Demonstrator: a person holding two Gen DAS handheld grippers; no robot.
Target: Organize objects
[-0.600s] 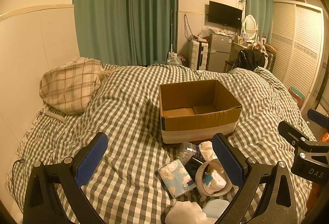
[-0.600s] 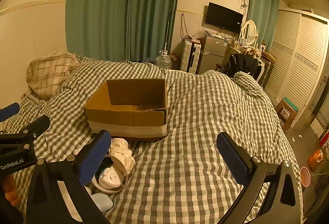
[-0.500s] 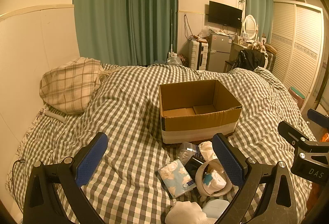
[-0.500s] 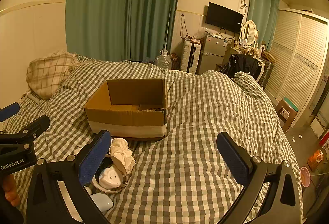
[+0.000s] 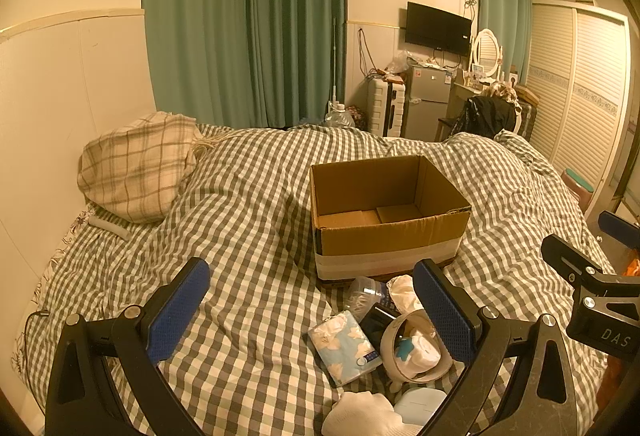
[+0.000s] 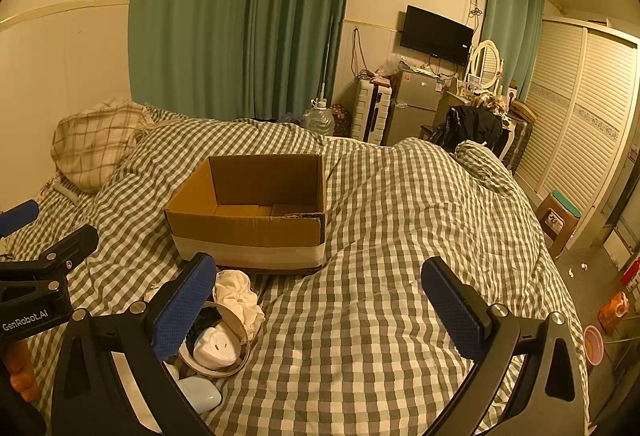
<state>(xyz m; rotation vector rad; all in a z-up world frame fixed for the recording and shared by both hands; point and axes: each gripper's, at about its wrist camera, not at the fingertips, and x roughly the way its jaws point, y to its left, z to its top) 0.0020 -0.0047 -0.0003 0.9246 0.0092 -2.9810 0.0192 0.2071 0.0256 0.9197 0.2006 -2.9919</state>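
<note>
An open, empty cardboard box [image 5: 384,216] sits on the checked bed; it also shows in the right wrist view [image 6: 252,212]. In front of it lies a pile: a floral tissue pack [image 5: 344,346], a clear bottle [image 5: 362,294], a dark item [image 5: 378,318], a round tape ring [image 5: 412,352] holding a white plug, a white cloth [image 6: 238,298], a pale blue case [image 6: 200,394]. My left gripper [image 5: 308,310] is open and empty, hovering above the pile. My right gripper [image 6: 320,308] is open and empty, just right of the pile.
A plaid pillow [image 5: 136,164] lies at the bed's left by the wall. Green curtains [image 5: 244,20] hang behind. A fridge [image 5: 426,100], suitcase and dresser stand at the back right. A stool [image 6: 558,216] and a pink bowl [image 6: 594,344] are on the floor right of the bed.
</note>
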